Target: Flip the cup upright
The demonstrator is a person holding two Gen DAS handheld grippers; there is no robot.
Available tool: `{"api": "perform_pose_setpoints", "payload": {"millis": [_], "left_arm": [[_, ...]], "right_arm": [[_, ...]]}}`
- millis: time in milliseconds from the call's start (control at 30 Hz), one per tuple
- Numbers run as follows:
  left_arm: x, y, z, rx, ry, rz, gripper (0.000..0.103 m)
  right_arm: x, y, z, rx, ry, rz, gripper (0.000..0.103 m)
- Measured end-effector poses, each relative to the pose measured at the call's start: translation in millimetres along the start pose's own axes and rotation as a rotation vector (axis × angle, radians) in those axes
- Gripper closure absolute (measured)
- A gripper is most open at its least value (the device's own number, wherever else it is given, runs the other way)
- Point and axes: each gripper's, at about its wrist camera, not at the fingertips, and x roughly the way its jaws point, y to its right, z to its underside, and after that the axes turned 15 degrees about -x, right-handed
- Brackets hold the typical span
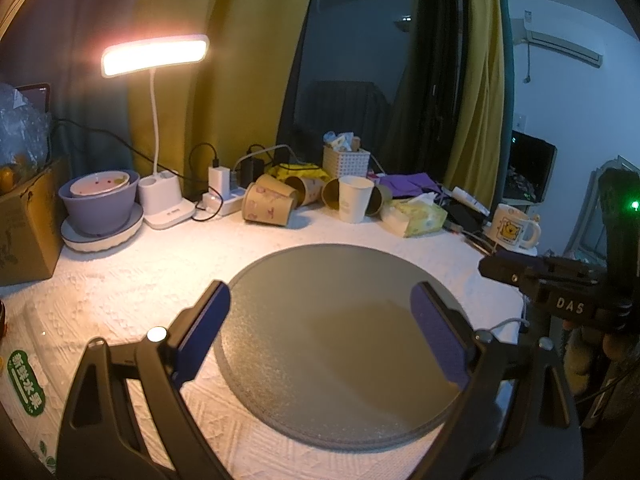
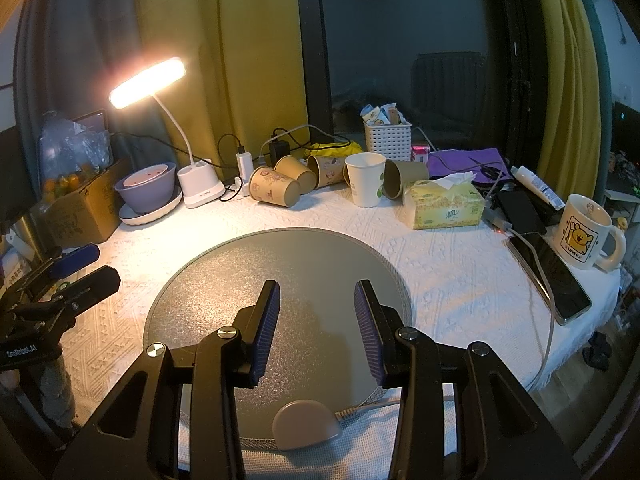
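Behind the round grey mat (image 2: 280,272), the brown paper cups (image 2: 276,188) lie on their sides beside the upright white cup (image 2: 366,184). We judge them light and easily crushed, so we should grip the wall gently. Left of the mat, the purple bowl (image 2: 148,196) holds a smaller bowl. Left gripper (image 1: 320,320) and right gripper (image 2: 316,320) hang over the mat, jaws apart and empty.

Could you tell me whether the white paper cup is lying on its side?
No, the white paper cup stands upright with its mouth up among tipped brown cups.
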Motion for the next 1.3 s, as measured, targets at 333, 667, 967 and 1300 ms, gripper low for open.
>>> {"api": "perform_pose_setpoints", "payload": {"millis": [333,667,967,1300], "left_arm": [[-1.4,0.1,0.5,0.0,0.001,0.004,0.01],[-1.5,0.8,0.1,0.001,0.001,0.004,0.01],[-1.5,0.8,0.3,0.0,0.001,0.004,0.01],[-0.8,4.1,-0.7,0.001,-0.004,0.005,0.01]], "right_arm": [[0.0,-0.1,-0.1,0.0,0.001,0.0,0.062],[-0.2,-0.1,-0.1,0.0,0.001,0.0,0.062],[-0.5,0.4,0.0,0.001,0.001,0.0,0.062],[1.3,1.7,0.9,-0.001,-0.001,-0.002,0.062]]}}
